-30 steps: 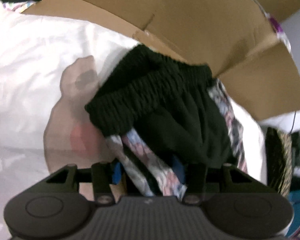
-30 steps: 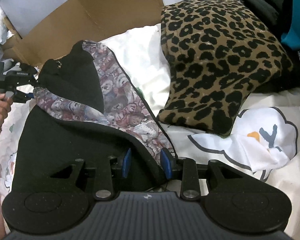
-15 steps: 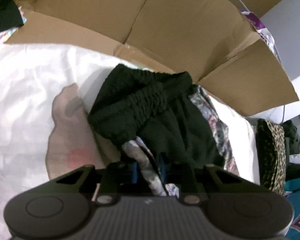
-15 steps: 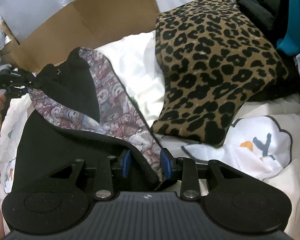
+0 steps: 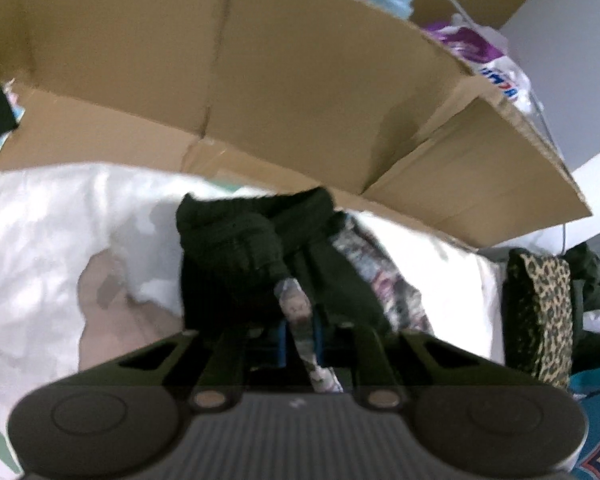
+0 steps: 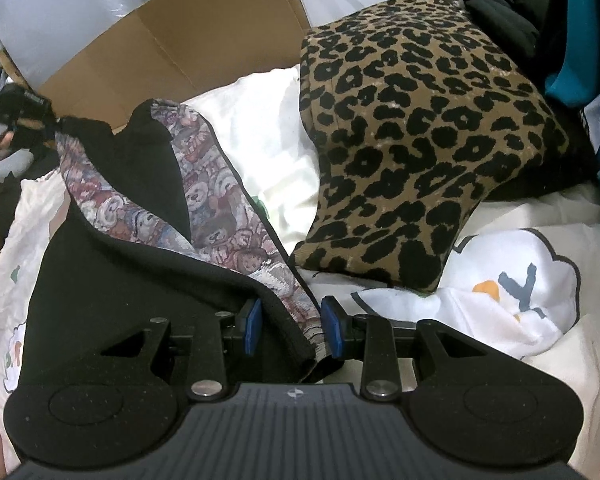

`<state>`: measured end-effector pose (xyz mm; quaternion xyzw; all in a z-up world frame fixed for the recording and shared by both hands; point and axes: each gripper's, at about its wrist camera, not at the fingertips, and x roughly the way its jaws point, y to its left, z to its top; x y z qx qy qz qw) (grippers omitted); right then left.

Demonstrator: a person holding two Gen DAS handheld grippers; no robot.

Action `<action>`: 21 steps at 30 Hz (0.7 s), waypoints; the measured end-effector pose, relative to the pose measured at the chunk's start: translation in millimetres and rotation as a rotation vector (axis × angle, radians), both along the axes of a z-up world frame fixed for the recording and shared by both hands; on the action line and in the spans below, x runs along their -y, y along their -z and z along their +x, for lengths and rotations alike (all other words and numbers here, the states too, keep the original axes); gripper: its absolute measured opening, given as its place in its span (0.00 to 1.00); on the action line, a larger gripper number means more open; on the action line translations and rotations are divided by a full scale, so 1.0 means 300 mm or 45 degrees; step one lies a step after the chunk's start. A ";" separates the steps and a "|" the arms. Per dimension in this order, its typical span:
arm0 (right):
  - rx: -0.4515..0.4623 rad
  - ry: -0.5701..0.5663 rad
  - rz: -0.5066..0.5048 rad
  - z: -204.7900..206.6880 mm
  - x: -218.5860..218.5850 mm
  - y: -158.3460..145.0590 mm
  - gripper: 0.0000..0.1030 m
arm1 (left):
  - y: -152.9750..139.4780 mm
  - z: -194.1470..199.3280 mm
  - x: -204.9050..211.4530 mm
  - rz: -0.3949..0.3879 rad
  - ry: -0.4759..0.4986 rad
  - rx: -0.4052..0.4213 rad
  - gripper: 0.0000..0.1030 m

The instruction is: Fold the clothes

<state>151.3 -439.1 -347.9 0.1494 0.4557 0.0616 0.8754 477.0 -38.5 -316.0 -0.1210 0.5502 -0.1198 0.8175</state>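
Fingers of the left gripper (image 5: 300,338) are closing on a strip of the garment (image 6: 148,240), its bear-print edge pinched between the blue pads (image 5: 282,340). Right gripper (image 6: 293,326) fingers stand partly spread with the garment's hem between them; whether the pads press it cannot be told. Black garment with bear-print lining stretches between both grippers over the white bedding (image 6: 272,140), beside a leopard pillow (image 6: 412,128) and cardboard (image 5: 300,80).

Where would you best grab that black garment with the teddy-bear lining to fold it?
By its free edges, from above: the garment lies spread out and limp. The left gripper is closing on the corner near its elastic waistband; the right gripper straddles the opposite hem.
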 end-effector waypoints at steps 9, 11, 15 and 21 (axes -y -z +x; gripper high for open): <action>-0.007 0.012 -0.008 -0.005 0.009 0.011 0.36 | 0.035 0.120 0.122 -0.013 -0.072 0.009 0.13; 0.001 0.006 -0.001 -0.010 0.011 0.011 0.30 | 0.047 0.146 0.156 0.004 -0.074 0.010 0.13; 0.014 0.011 0.015 -0.022 0.017 0.012 0.20 | 0.094 0.200 0.220 0.037 -0.082 -0.006 0.13; 0.001 0.014 0.016 -0.031 0.011 0.019 0.10 | 0.170 0.256 0.305 0.081 -0.061 -0.021 0.20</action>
